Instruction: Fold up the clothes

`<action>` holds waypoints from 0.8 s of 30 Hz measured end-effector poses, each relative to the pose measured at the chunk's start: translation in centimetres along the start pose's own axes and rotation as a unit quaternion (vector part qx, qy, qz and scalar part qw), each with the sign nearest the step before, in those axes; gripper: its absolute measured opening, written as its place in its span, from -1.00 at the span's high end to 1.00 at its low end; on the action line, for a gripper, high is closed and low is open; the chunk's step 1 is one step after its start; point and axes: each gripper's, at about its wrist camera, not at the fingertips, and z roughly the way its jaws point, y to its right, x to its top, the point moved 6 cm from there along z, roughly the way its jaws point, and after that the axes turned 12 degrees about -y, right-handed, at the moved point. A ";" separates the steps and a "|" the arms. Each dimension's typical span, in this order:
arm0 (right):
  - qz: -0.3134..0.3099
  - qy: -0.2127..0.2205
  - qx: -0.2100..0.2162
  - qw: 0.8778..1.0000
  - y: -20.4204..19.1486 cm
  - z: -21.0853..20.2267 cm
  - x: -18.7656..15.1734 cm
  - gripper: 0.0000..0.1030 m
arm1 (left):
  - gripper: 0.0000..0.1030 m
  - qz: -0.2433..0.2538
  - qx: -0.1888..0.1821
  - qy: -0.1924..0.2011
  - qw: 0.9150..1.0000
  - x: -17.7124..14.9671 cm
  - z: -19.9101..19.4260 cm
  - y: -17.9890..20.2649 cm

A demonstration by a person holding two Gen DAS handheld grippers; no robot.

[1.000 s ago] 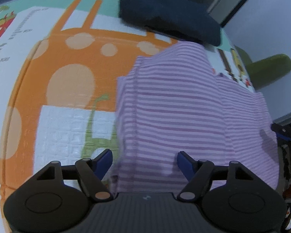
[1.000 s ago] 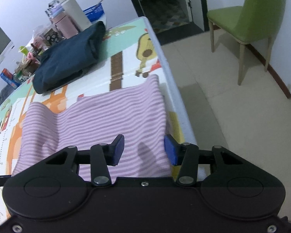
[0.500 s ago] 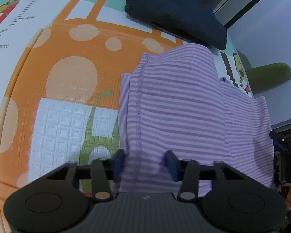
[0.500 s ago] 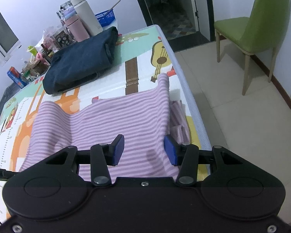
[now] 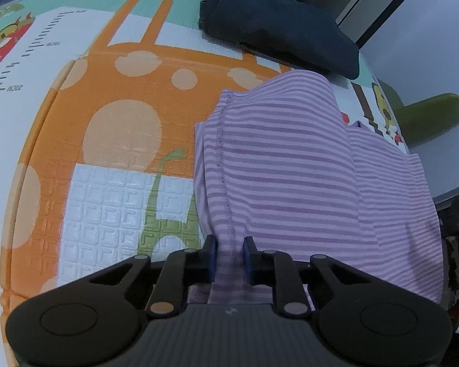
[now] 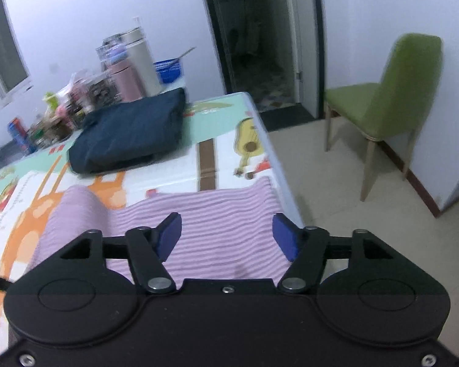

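A purple striped garment [image 5: 290, 168] lies partly folded on the colourful play mat [image 5: 107, 122]. My left gripper [image 5: 229, 257] points steeply down at the garment's near edge. Its jaws are closing, and a bunched strip of cloth along the stitched seam fills the gap between the pads. In the right wrist view the same garment [image 6: 217, 214] spreads below my right gripper [image 6: 226, 235], which hangs above it near the table's right edge. That gripper's jaws are opening and nothing is between them.
A folded dark navy garment [image 6: 131, 131] lies at the far side of the mat, also seen as the navy bundle [image 5: 275, 24]. Bottles, jars and cans [image 6: 122, 70] crowd the far left corner. A green chair [image 6: 397, 98] stands on the floor to the right, beside a dark doorway [image 6: 260, 30].
The left jaws have drawn together onto the garment's seam while that hand stayed put. The right gripper has risen and tilted up, and its jaws have spread wider.
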 end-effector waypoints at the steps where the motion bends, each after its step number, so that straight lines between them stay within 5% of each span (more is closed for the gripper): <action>1: -0.004 -0.020 0.028 0.999 -0.8 0.4 -0.4 -0.25 | 0.64 -0.004 0.001 0.000 1.000 0.0 0.0 -0.1; 7: -0.021 -0.083 0.091 0.992 -5.3 2.9 -3.5 -0.13 | 0.64 -0.008 0.021 0.002 1.000 -0.1 -0.4 -1.0; 24: -0.023 -0.130 0.147 0.980 -14.4 6.8 -7.0 -0.13 | 0.63 -0.041 0.096 0.020 0.994 0.1 -3.9 -11.2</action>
